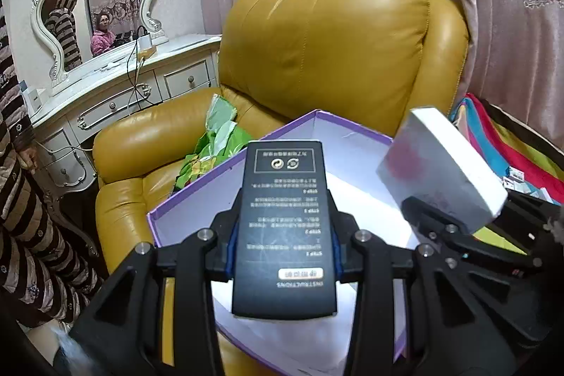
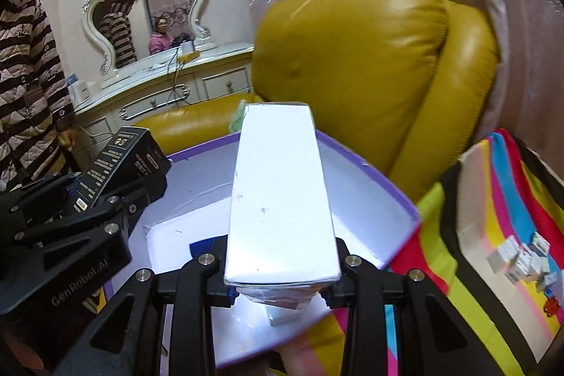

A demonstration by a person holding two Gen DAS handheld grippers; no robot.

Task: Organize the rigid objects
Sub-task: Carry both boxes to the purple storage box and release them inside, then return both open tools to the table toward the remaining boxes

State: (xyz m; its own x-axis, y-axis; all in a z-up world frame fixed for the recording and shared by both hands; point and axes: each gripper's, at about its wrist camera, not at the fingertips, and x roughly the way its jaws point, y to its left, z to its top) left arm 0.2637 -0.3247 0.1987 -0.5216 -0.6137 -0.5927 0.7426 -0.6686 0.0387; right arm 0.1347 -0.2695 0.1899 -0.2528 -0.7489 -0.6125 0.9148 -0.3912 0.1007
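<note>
My left gripper (image 1: 283,252) is shut on a black box (image 1: 283,228) with printed white text, held above the open purple-edged box (image 1: 197,192). That purple-edged box has a white inside and rests on the seat of a yellow leather armchair (image 1: 324,51). My right gripper (image 2: 282,273) is shut on a long white box (image 2: 280,196), also held over the purple-edged box (image 2: 380,178). The white box (image 1: 440,164) and the right gripper show at the right in the left wrist view. At the left of the right wrist view are the black box (image 2: 123,161) and the left gripper.
A green and white wrapper (image 1: 215,136) lies on the armchair seat behind the purple-edged box. A striped colourful cloth (image 2: 493,235) with several small white boxes (image 2: 521,259) lies to the right. A person in a striped jacket (image 1: 21,199) stands left, by a white dresser (image 1: 141,90) with a mirror.
</note>
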